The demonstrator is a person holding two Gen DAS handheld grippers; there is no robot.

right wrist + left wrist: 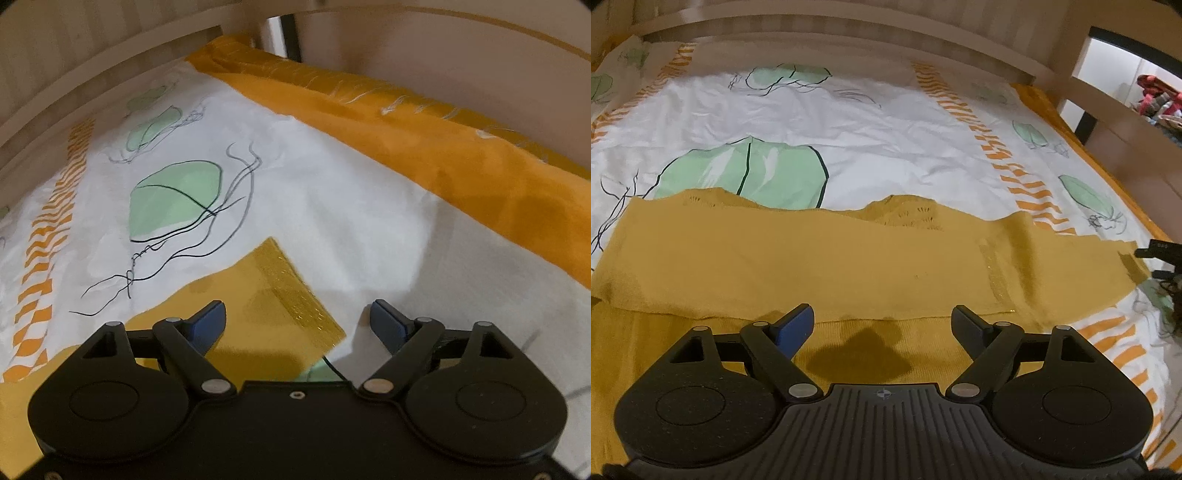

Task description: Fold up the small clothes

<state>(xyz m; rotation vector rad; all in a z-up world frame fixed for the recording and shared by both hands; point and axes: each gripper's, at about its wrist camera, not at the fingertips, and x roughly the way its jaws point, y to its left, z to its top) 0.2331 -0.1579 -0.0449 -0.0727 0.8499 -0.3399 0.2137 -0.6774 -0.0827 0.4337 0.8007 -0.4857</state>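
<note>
A mustard-yellow knit garment (pixel 812 258) lies flat across the bed, its sleeve folded over the body, with a ribbed cuff at the right end (pixel 1130 266). My left gripper (pixel 882 317) is open and empty, just above the garment's near part. In the right wrist view the sleeve cuff (pixel 291 291) lies on the sheet between my fingers. My right gripper (pixel 297 317) is open and empty, hovering over that cuff. The right gripper's tip shows at the right edge of the left wrist view (pixel 1160 254).
The bed has a white sheet (pixel 886 125) with green leaf prints and orange stripes. A wooden headboard (pixel 849 40) runs along the far side. An orange border of the sheet (pixel 461 155) lies along the bed's right edge, beside a wooden rail.
</note>
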